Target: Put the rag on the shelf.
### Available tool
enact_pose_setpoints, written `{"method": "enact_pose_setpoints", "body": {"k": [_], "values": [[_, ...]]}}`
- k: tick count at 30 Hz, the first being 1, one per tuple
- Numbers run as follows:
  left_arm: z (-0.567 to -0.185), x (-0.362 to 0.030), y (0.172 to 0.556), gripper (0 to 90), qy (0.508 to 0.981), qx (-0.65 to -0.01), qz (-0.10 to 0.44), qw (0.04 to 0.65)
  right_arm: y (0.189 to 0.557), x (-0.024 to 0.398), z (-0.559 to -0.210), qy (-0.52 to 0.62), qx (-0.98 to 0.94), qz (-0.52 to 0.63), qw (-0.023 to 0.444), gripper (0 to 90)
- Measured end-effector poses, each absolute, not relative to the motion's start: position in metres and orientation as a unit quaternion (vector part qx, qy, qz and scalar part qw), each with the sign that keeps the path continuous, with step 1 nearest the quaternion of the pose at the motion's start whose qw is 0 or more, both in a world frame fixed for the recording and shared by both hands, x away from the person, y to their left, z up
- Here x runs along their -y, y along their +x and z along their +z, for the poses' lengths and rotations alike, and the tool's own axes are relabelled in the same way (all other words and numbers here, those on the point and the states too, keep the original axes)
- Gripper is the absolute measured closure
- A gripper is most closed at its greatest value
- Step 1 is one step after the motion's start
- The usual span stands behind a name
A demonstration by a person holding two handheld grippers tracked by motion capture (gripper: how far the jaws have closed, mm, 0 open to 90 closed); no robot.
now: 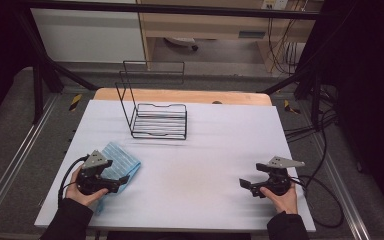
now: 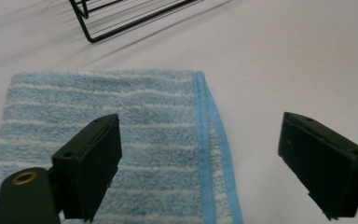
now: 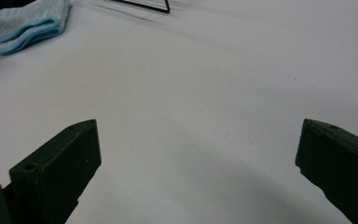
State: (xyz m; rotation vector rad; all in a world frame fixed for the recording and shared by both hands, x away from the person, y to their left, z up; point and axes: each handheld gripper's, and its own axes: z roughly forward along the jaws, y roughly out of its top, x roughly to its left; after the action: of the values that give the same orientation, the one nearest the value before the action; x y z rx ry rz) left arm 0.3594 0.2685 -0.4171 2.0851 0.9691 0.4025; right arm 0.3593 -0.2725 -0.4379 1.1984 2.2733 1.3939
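While my left tool (image 2: 200, 163) hangs spread wide over the folded towel (image 2: 135, 140) on the tabletop (image 1: 205, 165), I should lower it astride the blue hem before pinching; my right tool (image 3: 196, 172) waits released.

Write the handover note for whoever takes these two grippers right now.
Left gripper: open, jaws astride the bound edge of the folded blue striped towel, nothing gripped yet.
Right gripper: open, holding nothing, low over bare white table on the right side.
Black wire rack: upright at the far middle of the table, nothing in it.
Done: nothing moved yet, by the look of it.
Left: probably close on the towel and lift it, perhaps toward the rack.
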Motion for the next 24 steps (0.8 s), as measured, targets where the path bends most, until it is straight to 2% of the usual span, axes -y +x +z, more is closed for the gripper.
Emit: {"method": "enact_pose_setpoints", "body": {"k": [4,5,8,13,16,19,24], "values": [[-0.419,-0.265,0.360,19.5,0.821,-0.390,0.158,0.385,0.359,0.271,-0.438,0.407,-0.775,0.472,0.108,0.6],[-0.420,-0.262,0.361,25.6,0.826,-0.388,0.153,0.379,0.359,0.271,-0.439,0.406,-0.776,0.470,0.109,0.6],[-0.424,-0.258,0.363,34.1,0.835,-0.388,0.142,0.363,0.360,0.271,-0.439,0.406,-0.777,0.468,0.110,0.6],[-0.432,-0.255,0.365,44.3,0.847,-0.393,0.150,0.326,0.360,0.271,-0.439,0.406,-0.778,0.467,0.110,0.6],[-0.435,-0.256,0.367,45.3,0.846,-0.395,0.150,0.325,0.360,0.270,-0.439,0.407,-0.778,0.466,0.110,0.6],[-0.437,-0.257,0.368,50.4,0.848,-0.394,0.157,0.317,0.360,0.271,-0.440,0.408,-0.779,0.464,0.111,0.6],[-0.439,-0.256,0.368,51.0,0.847,-0.399,0.158,0.315,0.360,0.271,-0.440,0.408,-0.779,0.463,0.112,0.6]]}}
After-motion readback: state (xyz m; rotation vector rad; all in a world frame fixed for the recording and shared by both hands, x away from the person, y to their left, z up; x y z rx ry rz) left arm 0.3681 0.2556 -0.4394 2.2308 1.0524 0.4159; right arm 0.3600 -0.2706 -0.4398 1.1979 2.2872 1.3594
